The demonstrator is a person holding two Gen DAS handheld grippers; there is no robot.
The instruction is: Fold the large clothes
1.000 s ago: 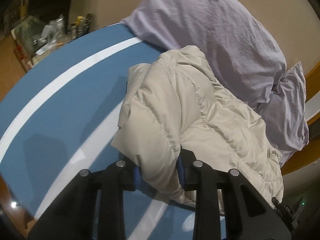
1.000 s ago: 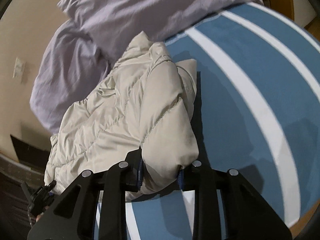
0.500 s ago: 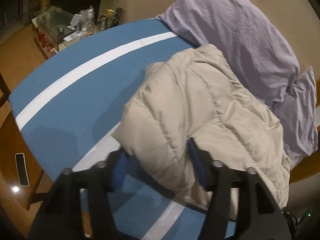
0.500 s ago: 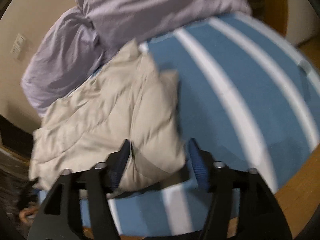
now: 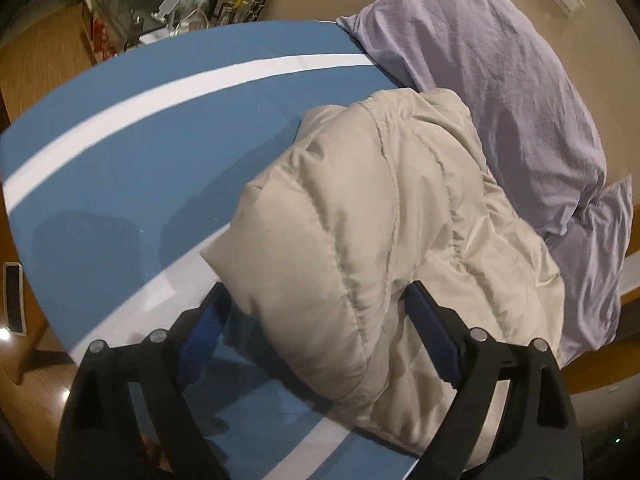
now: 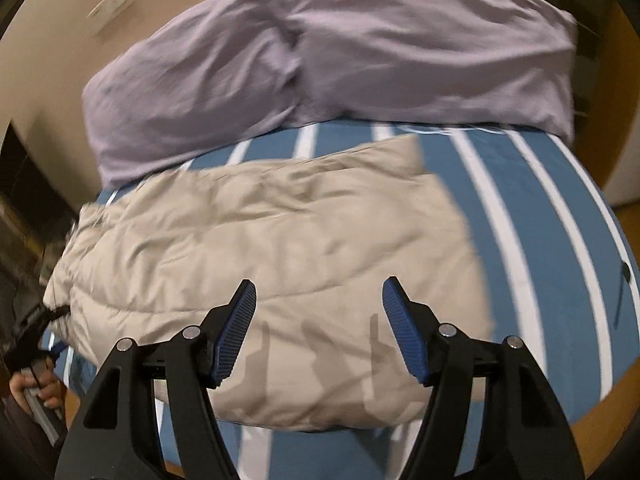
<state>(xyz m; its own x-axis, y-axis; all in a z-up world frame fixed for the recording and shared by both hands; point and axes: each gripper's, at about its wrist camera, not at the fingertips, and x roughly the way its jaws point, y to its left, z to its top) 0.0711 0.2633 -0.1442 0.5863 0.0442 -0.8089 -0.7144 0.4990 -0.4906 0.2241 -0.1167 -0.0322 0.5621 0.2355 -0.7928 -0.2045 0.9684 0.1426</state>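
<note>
Folded jacket point(image 6: 264, 240) lies lengthwise across the bed point(image 6: 540, 216); both tools gape, gripping nothing

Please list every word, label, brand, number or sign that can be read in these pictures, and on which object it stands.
None can be read. The beige jacket, the purple pillows and the striped sheet show no print; the bedside clutter is too small and blurred.

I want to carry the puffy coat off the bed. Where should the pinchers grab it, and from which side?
The beige puffer jacket lies folded flat on the striped bed. Probably best to pinch its thick near folded edge, coming in low from the foot side, where both the open right gripper and open left gripper already face it. That rounded edge sticks up; the pillows block the far side.
</note>
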